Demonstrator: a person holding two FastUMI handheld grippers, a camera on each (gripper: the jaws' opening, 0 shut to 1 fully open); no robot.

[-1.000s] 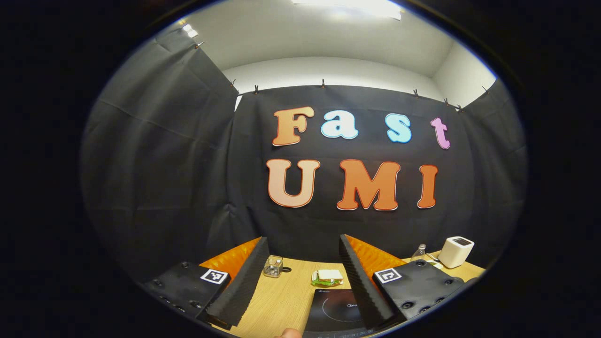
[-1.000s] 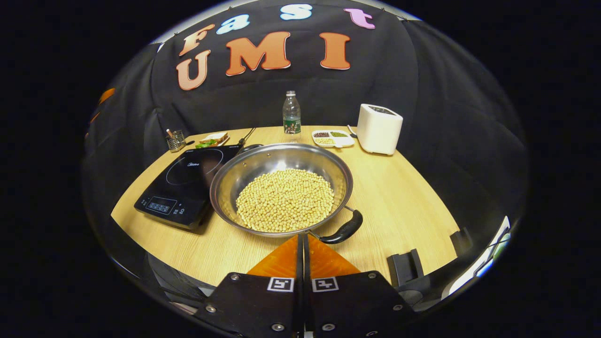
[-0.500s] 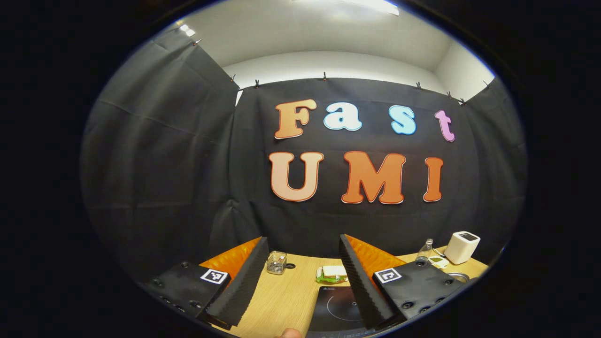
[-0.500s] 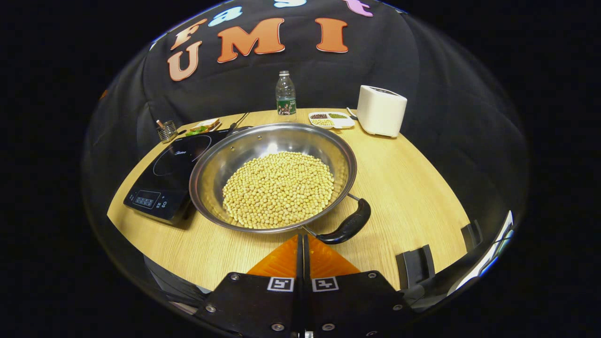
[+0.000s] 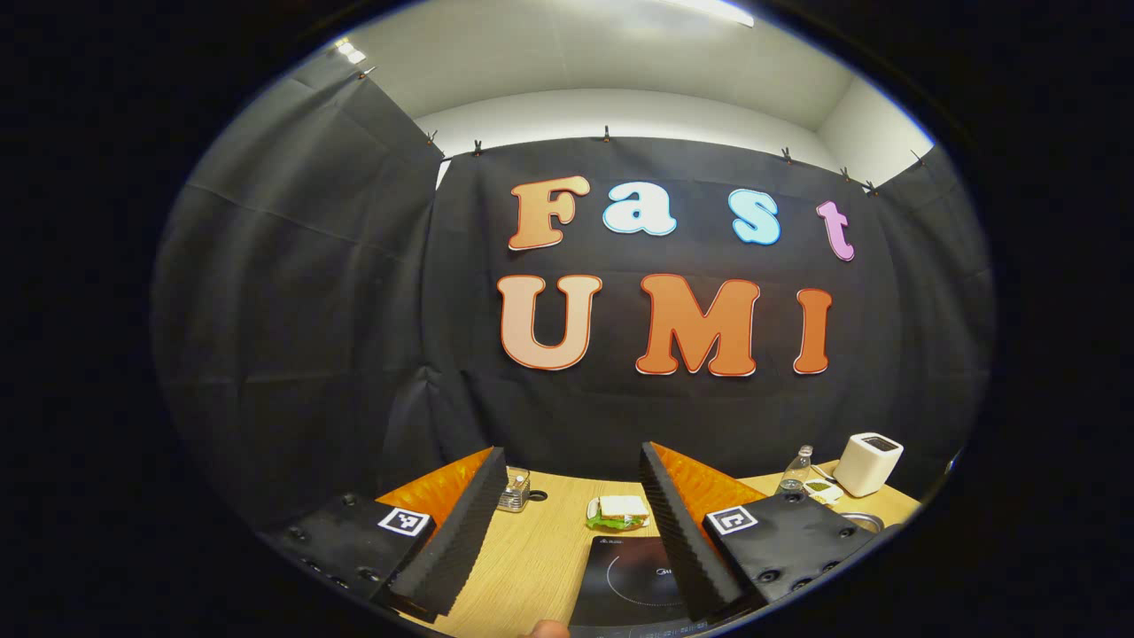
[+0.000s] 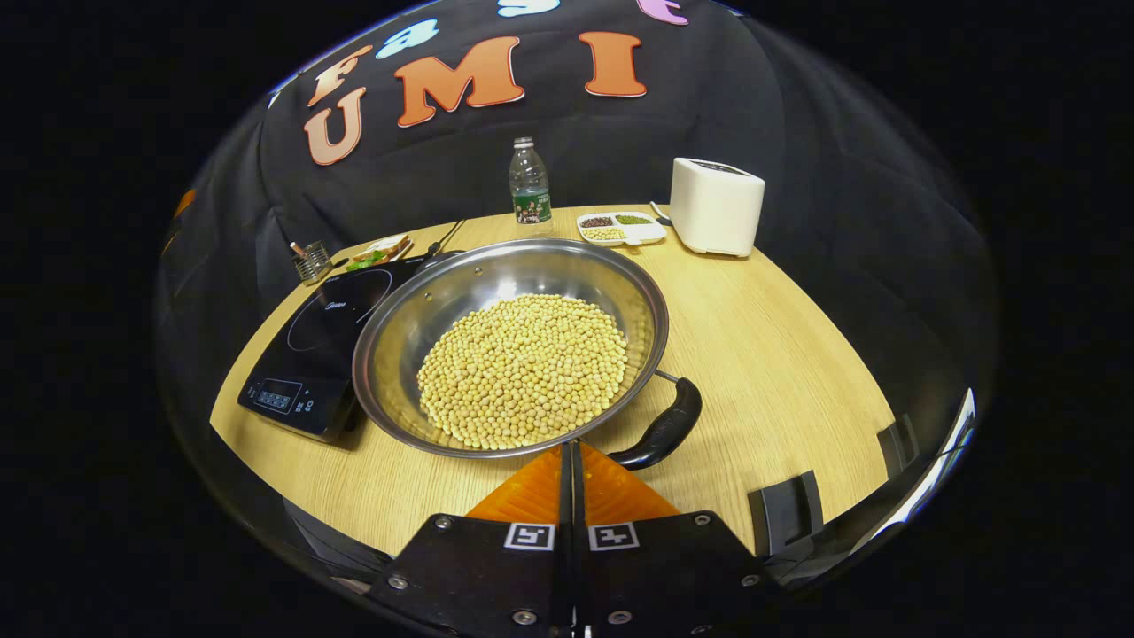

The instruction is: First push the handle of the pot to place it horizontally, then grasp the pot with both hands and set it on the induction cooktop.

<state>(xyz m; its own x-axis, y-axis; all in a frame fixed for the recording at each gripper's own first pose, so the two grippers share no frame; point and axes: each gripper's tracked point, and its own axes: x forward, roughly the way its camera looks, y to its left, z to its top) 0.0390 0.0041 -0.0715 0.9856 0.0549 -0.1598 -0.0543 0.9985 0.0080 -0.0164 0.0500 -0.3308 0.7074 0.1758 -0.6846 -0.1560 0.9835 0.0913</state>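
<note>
Silver pot (image 6: 461,292), black handle (image 6: 660,430), yellow beans (image 6: 523,368)

In the right gripper view the right gripper (image 6: 571,461) has its fingers pressed together, tips just short of the steel pot (image 6: 509,341) heaped with soybeans (image 6: 523,368). The pot's black handle (image 6: 663,427) angles toward the near right, just beside the fingertips. The induction cooktop (image 6: 323,341) lies against the pot's left side on the wooden table (image 6: 762,354).

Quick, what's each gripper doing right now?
Left gripper: open, holding nothing, above the induction cooktop.
Right gripper: shut, holding nothing, its tips near the pot rim and handle.
</note>
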